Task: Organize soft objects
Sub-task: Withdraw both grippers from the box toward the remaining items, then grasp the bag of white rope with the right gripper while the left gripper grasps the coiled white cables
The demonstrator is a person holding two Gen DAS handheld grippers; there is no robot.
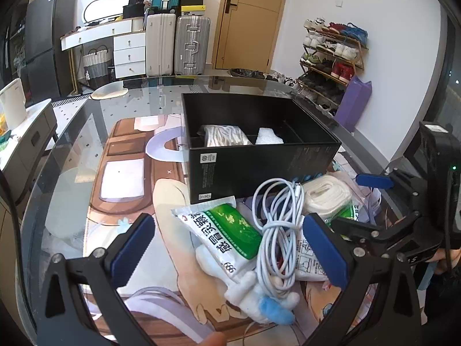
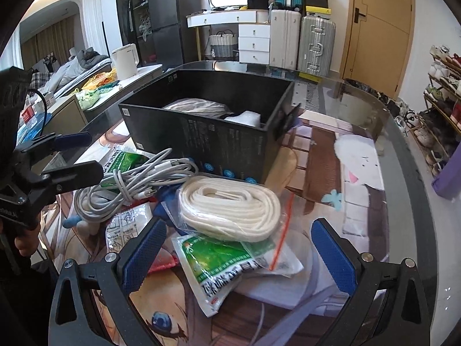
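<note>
Black box [image 1: 259,150] sits far on my tabletop [image 1: 72,150]. White cable [image 1: 278,230], rope bag [image 2: 230,210] and green packets [image 1: 230,230] lie near it. My left tongs [image 1: 230,248] and right tongs [image 2: 236,256] are both spread apart, holding nothing.

Room held white walls [image 1: 331,14] and a tan wooden door [image 1: 250,20]. A white dresser [image 1: 128,53] stood beside two upright suitcases [image 1: 175,46]. A loaded shoe rack [image 1: 331,54] lined the right wall; a dark fridge [image 2: 170,14] stood left. Daylight lit the glass tabletop [image 1: 138,101].
</note>
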